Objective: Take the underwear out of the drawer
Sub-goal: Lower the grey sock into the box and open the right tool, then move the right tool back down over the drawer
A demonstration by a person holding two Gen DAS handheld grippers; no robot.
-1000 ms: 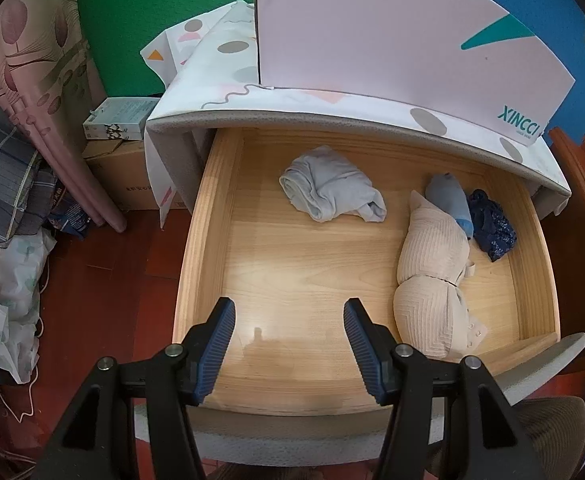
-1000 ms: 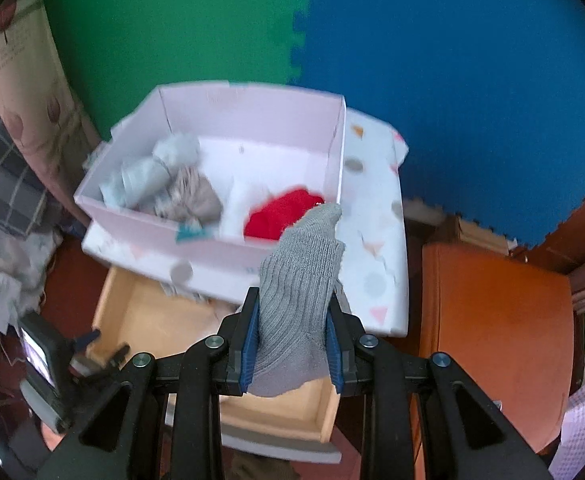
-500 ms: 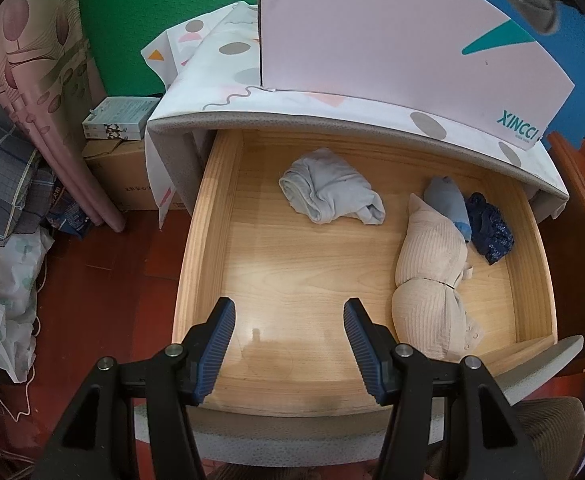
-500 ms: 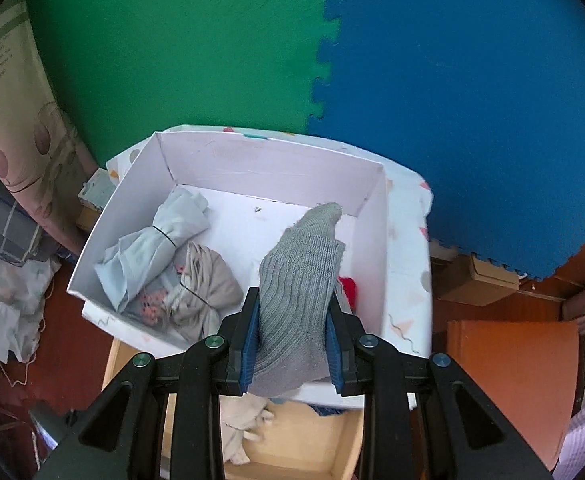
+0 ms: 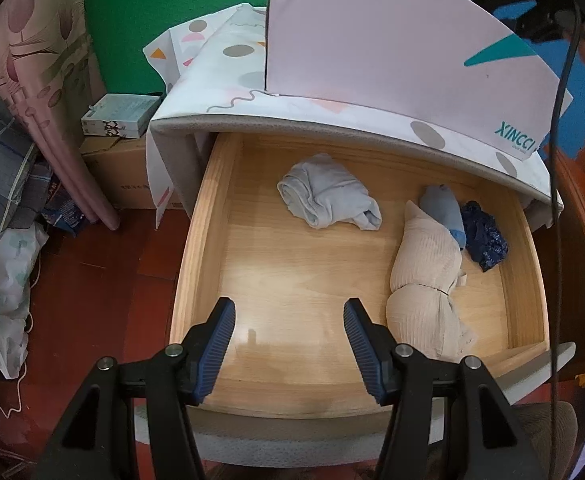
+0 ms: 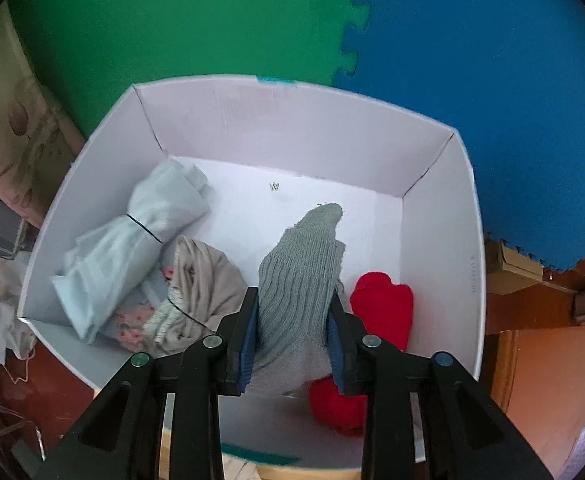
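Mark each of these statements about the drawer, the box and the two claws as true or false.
1. The right claw has a grey knit piece between its pads. True; its jaws are opening.
2. The left claw grips the beige bundle. False: it is open with nothing between its pads, above the drawer.
3. The white box is empty. False: it holds a red garment and tied bundles.
4. A dark blue garment lies in the drawer. True.
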